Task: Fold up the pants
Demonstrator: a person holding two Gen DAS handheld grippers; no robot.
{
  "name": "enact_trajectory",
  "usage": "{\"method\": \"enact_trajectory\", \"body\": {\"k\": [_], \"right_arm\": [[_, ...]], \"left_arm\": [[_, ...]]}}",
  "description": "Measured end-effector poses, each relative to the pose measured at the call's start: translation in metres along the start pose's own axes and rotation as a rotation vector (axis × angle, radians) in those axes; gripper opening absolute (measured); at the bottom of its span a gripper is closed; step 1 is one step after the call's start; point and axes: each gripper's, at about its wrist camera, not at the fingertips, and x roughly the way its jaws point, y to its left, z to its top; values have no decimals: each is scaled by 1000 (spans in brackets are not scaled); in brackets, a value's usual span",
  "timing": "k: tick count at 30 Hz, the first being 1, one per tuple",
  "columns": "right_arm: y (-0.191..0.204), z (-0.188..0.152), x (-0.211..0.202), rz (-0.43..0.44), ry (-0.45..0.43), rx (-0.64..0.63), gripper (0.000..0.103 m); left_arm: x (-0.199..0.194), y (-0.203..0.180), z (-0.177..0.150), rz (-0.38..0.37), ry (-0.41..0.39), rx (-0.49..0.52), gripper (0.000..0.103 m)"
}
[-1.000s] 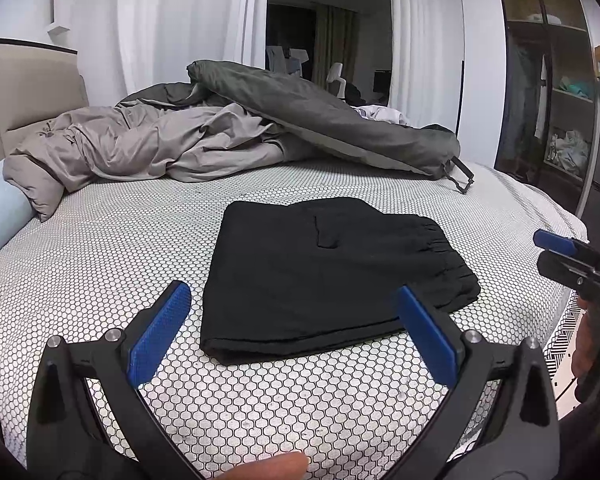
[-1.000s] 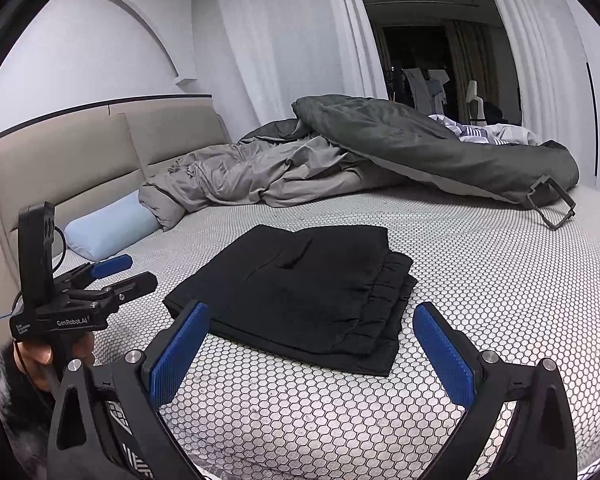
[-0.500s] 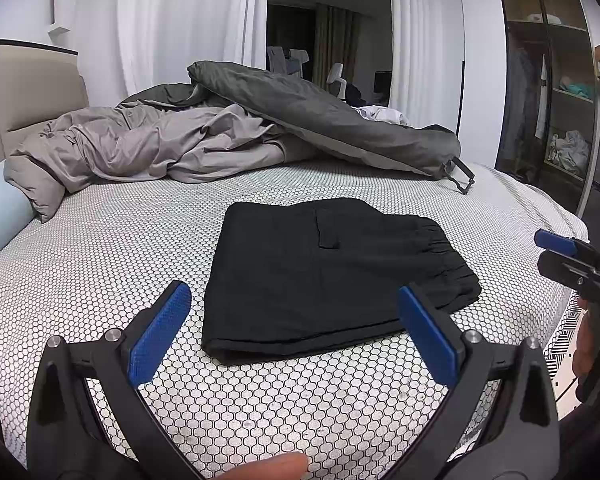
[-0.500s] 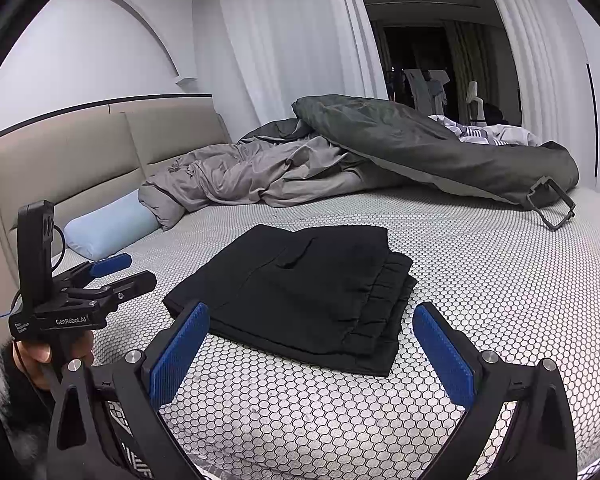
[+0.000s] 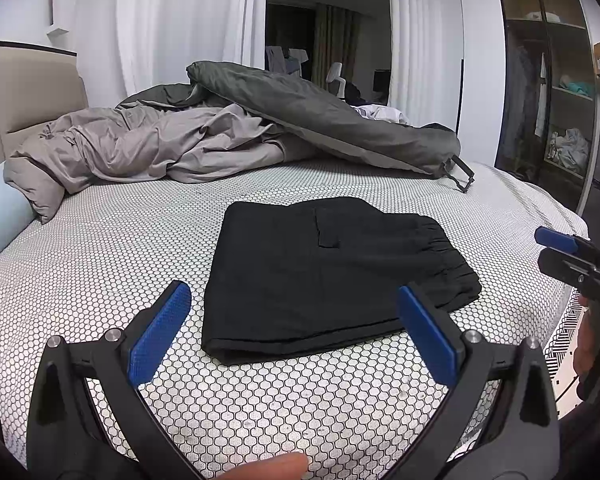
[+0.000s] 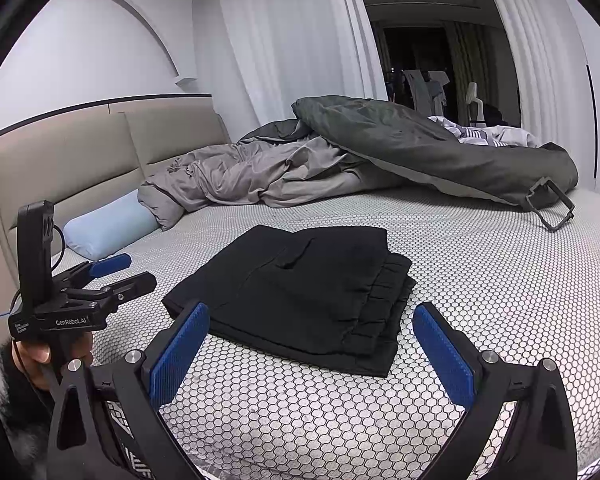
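Pants (image 5: 324, 276), black and folded into a flat stack, lie on the bed (image 5: 100, 264) just ahead of both grippers, touched by neither. The left gripper (image 5: 292, 328) hovers with fingers spread wide, released and empty. The right gripper (image 6: 312, 344) is likewise spread apart, grasping nothing. Beyond the pants, a rumpled blanket (image 6: 300, 168) is heaped along the far side.

One folded pair of black pants (image 5: 324, 272) lies on one bed (image 5: 100, 264). Two grippers, left (image 5: 296, 320) and right (image 6: 308, 338), one pillow (image 6: 108, 226), two quilts.
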Motion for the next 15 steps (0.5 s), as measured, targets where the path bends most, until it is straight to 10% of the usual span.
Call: {"method": "enact_trajectory", "body": {"k": [15], "right_arm": [[-3,-1,-1,-1,-7,2,103]], "left_arm": [[-1,4,0,3,-2,2,102]]}}
